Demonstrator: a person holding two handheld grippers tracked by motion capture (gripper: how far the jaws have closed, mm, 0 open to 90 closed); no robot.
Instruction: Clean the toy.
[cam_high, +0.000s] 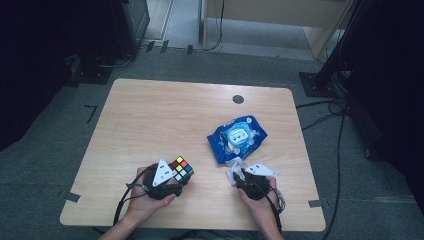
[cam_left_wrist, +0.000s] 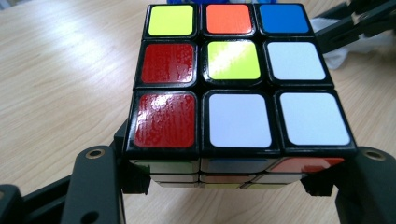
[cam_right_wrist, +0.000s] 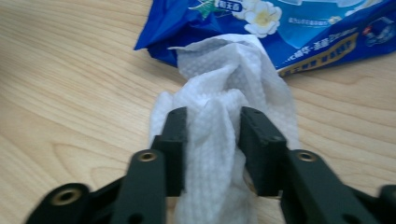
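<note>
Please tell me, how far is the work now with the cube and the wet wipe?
Done: the left claw is shut on the puzzle cube, and a white wipe lies crumpled on the table beside the blue pack. In hand: the right claw has the wipe between its pads. Left, probably: bringing wipe and cube together; they are apart.

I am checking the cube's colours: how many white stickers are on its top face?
3 on the cube's top face: two in the row nearest the left gripper, middle and right, and one at the right of the middle row. Other faces are mostly hidden.
</note>
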